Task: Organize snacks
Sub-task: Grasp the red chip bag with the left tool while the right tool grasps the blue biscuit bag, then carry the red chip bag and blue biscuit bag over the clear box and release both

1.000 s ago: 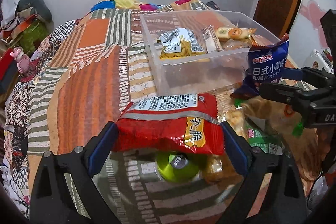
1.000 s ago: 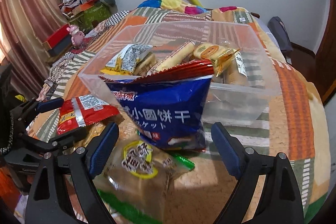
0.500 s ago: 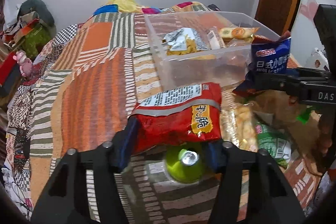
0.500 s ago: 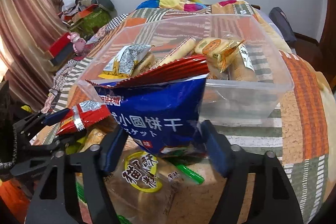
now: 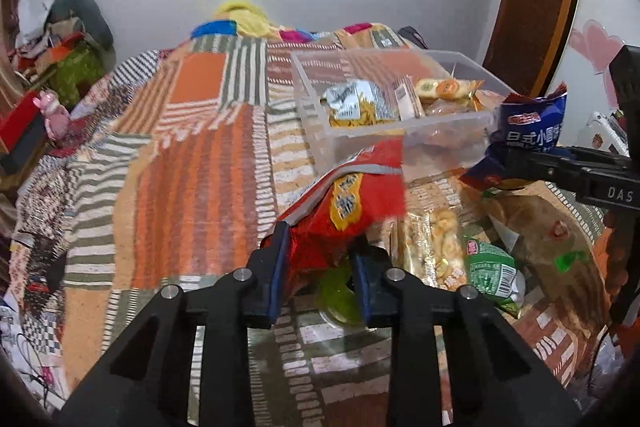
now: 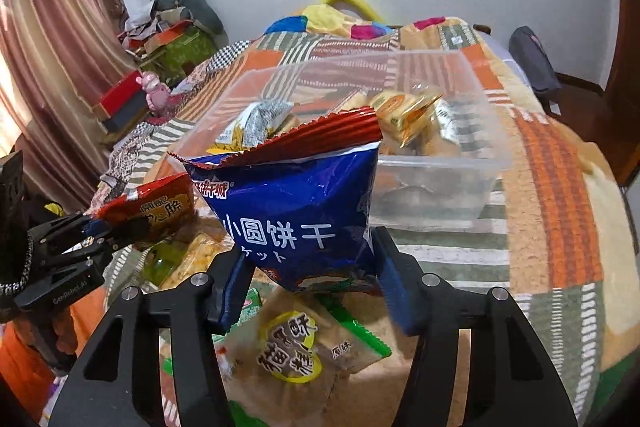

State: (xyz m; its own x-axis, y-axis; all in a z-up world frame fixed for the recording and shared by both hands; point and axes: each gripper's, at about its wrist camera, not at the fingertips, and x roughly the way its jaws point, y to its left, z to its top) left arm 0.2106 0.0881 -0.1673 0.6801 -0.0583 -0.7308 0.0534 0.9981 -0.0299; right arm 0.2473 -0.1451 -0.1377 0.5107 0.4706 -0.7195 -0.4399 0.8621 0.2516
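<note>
Both claws have closed since a second ago: then each stood spread wide around its bag, now each pinches one. My left claw (image 5: 320, 259) has its blue pads pressed into the crumpled lower end of the red snack bag (image 5: 352, 195), which has tilted up and leans toward the clear plastic bin (image 5: 320, 147); the bag is blurred, so I judge it is in motion, and I cannot tell if it is fully clear of the pile. My right claw (image 6: 310, 279) has narrowed onto the bottom of the blue biscuit bag (image 6: 296, 203), pads touching both lower sides, the bag upright with its red crimped top in front of the bin's near wall. I read this as two grasps made, so the carry into the bin comes next. The bin sits on the striped patchwork bedspread (image 5: 192, 155) and holds several packs already: a grey-and-yellow one (image 5: 354, 103) and orange-labelled biscuit packs (image 5: 444, 89). Still loose on the bed below my claws: a pale pastry pack with a yellow label (image 6: 288, 351), a clear pack of golden pieces (image 5: 436, 251), a green-labelled pack (image 5: 488, 267), and a green-lidded item (image 5: 338, 295) under the red bag. Both grips sit low on soft bags, so slipping is a risk.
</note>
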